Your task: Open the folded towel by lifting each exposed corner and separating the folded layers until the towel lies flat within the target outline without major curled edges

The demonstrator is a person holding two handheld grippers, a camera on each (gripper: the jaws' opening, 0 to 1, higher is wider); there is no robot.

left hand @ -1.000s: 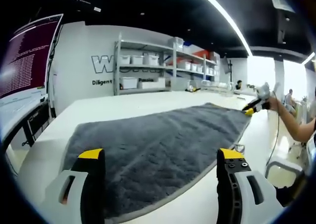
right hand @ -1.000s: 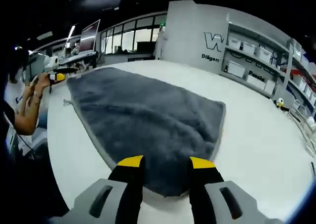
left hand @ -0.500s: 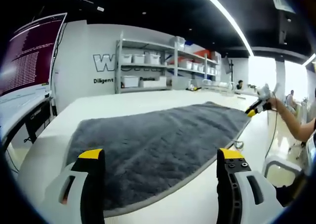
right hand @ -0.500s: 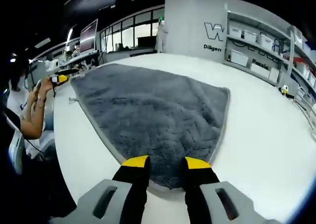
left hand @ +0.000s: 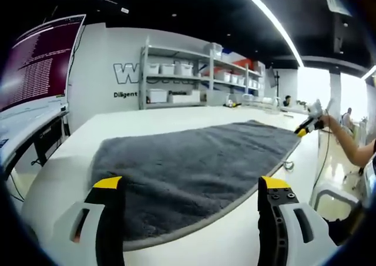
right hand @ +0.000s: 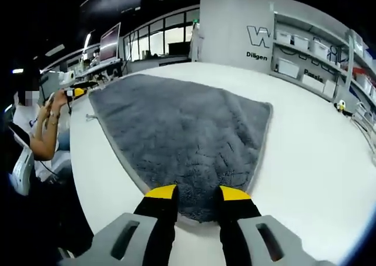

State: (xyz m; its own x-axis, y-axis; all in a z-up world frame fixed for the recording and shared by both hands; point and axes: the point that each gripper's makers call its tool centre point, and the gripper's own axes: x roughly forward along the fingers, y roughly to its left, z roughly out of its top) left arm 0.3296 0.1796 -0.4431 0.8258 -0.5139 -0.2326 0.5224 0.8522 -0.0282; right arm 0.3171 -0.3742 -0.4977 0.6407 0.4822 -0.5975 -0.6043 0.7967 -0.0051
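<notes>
In the right gripper view the right gripper (right hand: 197,191) has its yellow-tipped jaws a narrow gap apart, straddling the near corner of the grey towel (right hand: 188,131); the pile shows between the tips, but whether they already pinch it I cannot tell. From that corner the towel runs forward and away to the left of the jaws, its long axis reaching toward the left gripper (right hand: 76,91), which shows small at the far corner, held in a person's hand (right hand: 51,104). In the left gripper view the left gripper (left hand: 191,184) has its jaws wide apart, with nothing between them, and the towel (left hand: 194,160) lies directly ahead, its near hemmed edge just beyond the tips and crossing between them. From here the cloth stretches forward and to the right, ending at the right gripper (left hand: 305,127) at the far corner, so each gripper sits at one end of the same long side. The towel rests on the white table (left hand: 176,242), looks to be a single layer already spread, and its grey hem (right hand: 120,154) reads mostly flat, with a small tag loop (left hand: 288,165) sticking out along the side nearer the person. I judge the task nearly done; any last smoothing turns on the right gripper, which is at its corner, pulling outward along the long axis away from the left one. No target outline is visible on the table.
</notes>
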